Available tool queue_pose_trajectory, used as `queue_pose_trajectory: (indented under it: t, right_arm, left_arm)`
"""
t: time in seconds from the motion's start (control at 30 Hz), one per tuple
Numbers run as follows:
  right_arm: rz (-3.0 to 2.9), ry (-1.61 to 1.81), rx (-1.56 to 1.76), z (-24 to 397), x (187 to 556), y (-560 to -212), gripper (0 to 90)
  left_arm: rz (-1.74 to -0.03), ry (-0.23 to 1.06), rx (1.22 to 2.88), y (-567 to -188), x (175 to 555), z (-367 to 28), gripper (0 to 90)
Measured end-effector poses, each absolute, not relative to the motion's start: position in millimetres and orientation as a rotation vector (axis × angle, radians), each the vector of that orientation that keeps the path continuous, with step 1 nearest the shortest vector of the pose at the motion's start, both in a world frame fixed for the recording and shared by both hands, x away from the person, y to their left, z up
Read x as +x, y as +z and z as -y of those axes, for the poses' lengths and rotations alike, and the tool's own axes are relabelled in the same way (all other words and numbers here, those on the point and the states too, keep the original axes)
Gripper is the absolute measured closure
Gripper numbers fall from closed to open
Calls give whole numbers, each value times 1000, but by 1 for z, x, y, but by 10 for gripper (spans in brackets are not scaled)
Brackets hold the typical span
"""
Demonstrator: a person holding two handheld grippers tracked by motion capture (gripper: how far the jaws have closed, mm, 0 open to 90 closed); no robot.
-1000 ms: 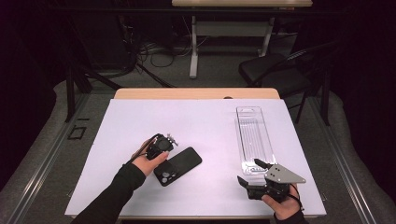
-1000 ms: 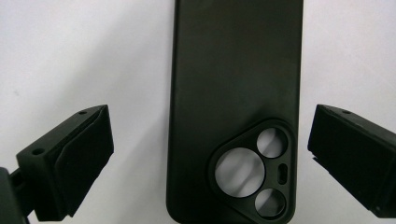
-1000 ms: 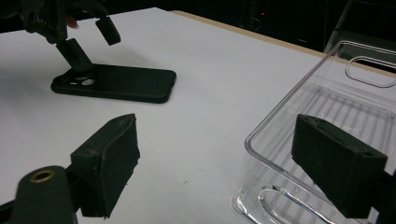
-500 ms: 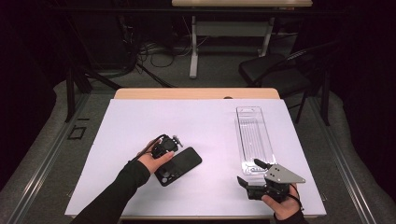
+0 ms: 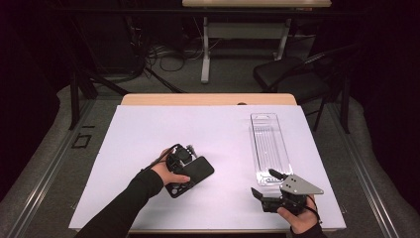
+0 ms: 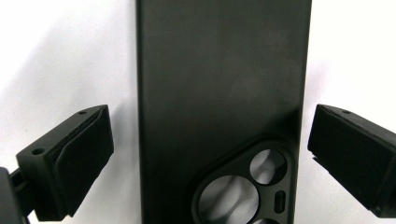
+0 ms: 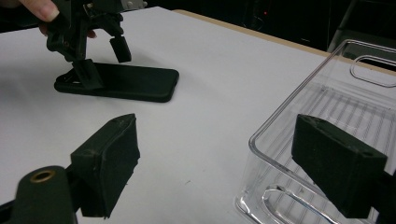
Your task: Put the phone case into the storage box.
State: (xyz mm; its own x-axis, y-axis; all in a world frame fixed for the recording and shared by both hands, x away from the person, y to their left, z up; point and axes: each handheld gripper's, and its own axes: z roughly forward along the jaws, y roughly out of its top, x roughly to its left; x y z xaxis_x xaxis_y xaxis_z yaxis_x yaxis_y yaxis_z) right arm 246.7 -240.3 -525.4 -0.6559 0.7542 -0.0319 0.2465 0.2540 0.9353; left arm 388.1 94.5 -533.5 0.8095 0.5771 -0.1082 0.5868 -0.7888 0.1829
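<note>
Straddling black phone case [image 6: 219, 93] | left hand-held gripper [image 6: 210, 158] agape | right hand-held gripper [image 7: 229, 163] agape | case's lower end cropped

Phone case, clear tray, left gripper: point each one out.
Phone case [image 6: 219, 84]: left gripper view, on its flat back above the camera cutout.
Clear tray [image 5: 270, 144]: high view, on its ribbed floor.
Left gripper [image 7: 103, 60]: right gripper view, between its fingertips, over the case.

White table [image 5: 148, 129]: phone case [image 5: 195, 173], clear tray [image 5: 270, 144]
</note>
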Motion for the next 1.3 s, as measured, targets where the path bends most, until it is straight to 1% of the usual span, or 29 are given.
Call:
queue_pose_trajectory:
  t: [0.43, 0.87, 1.3]
  right_arm:
    - [-2052, 1394, 909, 240, 247, -526, 144]
    - [-2053, 1393, 903, 240, 247, -526, 144]
    - [-2057, 1390, 907, 241, 247, -526, 144]
  left_arm:
    - [-880, 2, 2860, -540, 384, -86, 6]
    - [-898, 2, 2865, -540, 384, -84, 5]
    - [-901, -12, 2911, -540, 387, -81, 4]
